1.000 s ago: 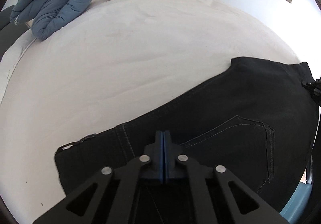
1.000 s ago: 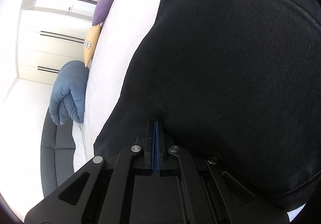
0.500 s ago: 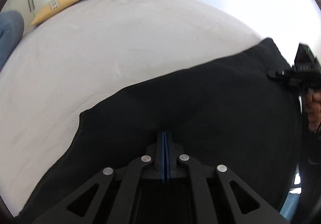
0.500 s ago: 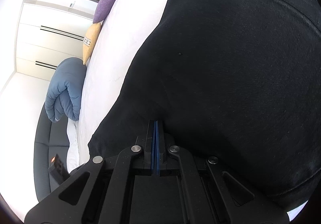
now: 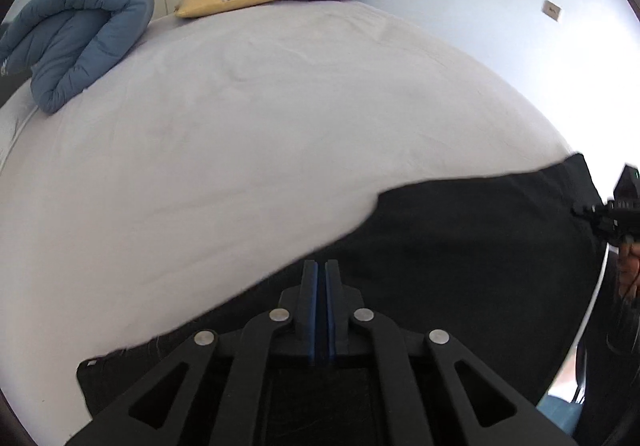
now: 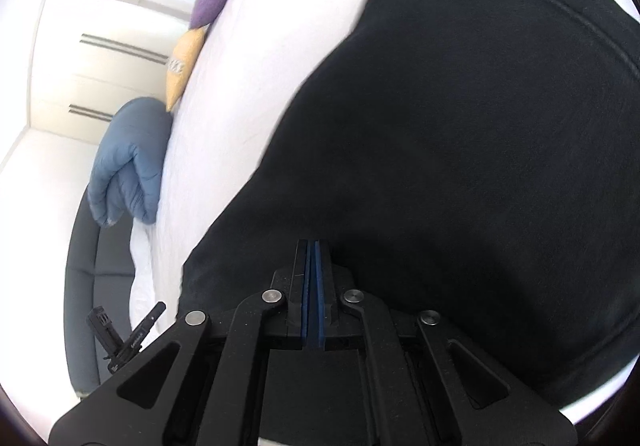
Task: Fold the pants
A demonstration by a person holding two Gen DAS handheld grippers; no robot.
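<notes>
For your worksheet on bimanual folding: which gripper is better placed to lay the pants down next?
Neither alone, probably: left gripper and right gripper are both shut on the pants over the bed.

Pants (image 5: 472,246) edge was motion-blurred, cut off by frame bottom. Right gripper (image 5: 596,215) cut off at edge w/ hand (image 5: 628,270). Duvet (image 5: 76,34) clipped left.

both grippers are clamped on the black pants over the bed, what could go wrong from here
1. The left gripper and right gripper each pinch only a small bit of the black pants; the fabric could slip out mid-move.
2. The pants hang as one dark sheet with blurred edges, so layers may land uneven or creased on the white bed sheet.
3. The two grippers hold opposite ends; pulling apart unevenly could skew the fold line.
</notes>
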